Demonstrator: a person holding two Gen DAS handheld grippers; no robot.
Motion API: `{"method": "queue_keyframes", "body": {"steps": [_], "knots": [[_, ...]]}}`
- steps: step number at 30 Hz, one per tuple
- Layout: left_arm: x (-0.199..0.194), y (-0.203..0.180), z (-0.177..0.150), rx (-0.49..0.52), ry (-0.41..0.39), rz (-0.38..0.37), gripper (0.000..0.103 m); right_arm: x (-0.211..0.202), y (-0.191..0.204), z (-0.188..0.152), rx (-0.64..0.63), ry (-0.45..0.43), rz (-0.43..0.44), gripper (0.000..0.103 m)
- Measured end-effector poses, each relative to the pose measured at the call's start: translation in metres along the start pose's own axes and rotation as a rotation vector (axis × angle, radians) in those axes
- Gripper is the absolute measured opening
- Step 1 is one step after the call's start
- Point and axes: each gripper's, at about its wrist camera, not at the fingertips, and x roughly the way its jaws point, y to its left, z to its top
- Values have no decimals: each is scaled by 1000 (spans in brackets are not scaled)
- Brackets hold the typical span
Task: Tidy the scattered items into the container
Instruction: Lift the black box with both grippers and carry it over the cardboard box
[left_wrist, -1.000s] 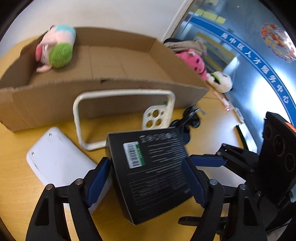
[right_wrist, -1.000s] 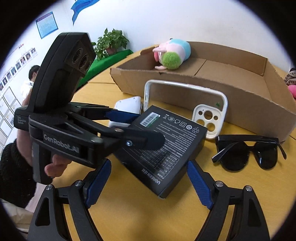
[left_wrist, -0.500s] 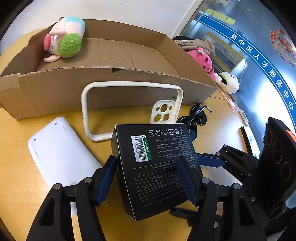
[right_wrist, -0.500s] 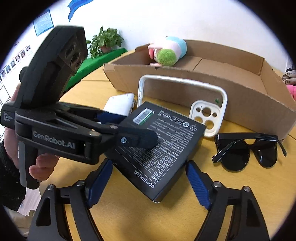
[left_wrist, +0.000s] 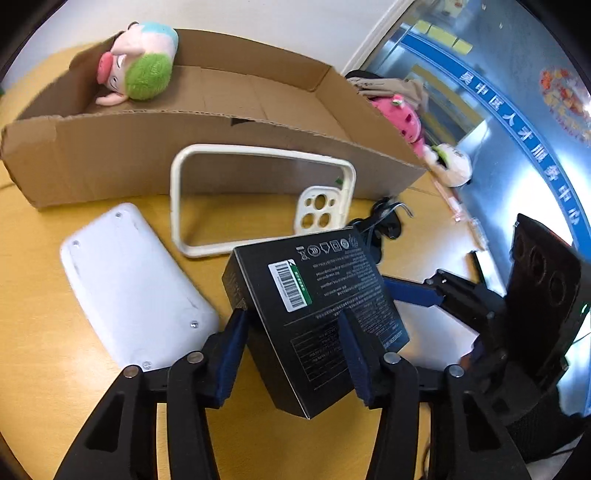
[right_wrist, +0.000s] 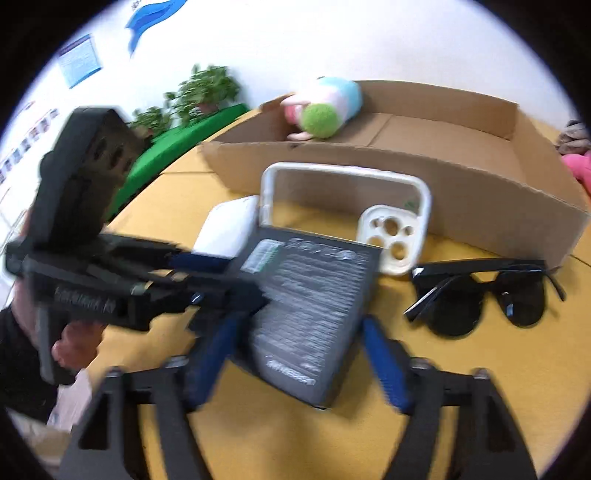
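Your left gripper (left_wrist: 291, 354) is closing on the black box (left_wrist: 314, 314) — its blue pads sit against the box's two flanks and the box looks tipped up off the yellow table (left_wrist: 33, 332), though whether the squeeze is firm yet I cannot tell. Your right gripper (right_wrist: 295, 354) comes at the same box from the other side with its jaws opening wide, the pads standing clear of the cardboard on both sides; that view is smeared by motion, so fine contact there is beyond reading. As for progress, you are early: only the plush toy (left_wrist: 138, 72) lies inside the cardboard container (left_wrist: 110, 158), up at eleven o'clock in the left wrist view. Everything else is outside it. The cream phone case (left_wrist: 347, 177) leans against the container's near wall at twelve o'clock, the white flat device (left_wrist: 133, 288) lies on the table at nine o'clock beside the box, and the sunglasses (right_wrist: 480, 295) rest at three o'clock in the right wrist view, near the container's corner. So one item is in, one is in hand, three wait — the box needs lifting over the near wall next, I judge.
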Motion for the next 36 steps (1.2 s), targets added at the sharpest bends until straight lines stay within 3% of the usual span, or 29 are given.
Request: {"method": "queue_keyframes", "body": {"steps": [2, 6, 11, 21, 28, 36], "knots": [[0, -3, -1, 11, 5, 1, 52, 0, 5, -4, -42, 15, 27, 95], [2, -5, 0, 8, 8, 0, 52, -2, 9, -11, -87, 23, 39, 96], [2, -7, -1, 26, 4, 15, 52, 18, 18, -17, -154, 96, -77, 88], [-17, -17, -1, 74, -57, 85, 50, 8, 32, -19, -173, 26, -128, 73], [-51, -32, 15, 113, -143, 95, 50, -14, 41, 6, -198, -59, -158, 72], [-94, -51, 55, 174, -267, 105, 50, -43, 40, 62, -244, -144, -198, 71]]}}
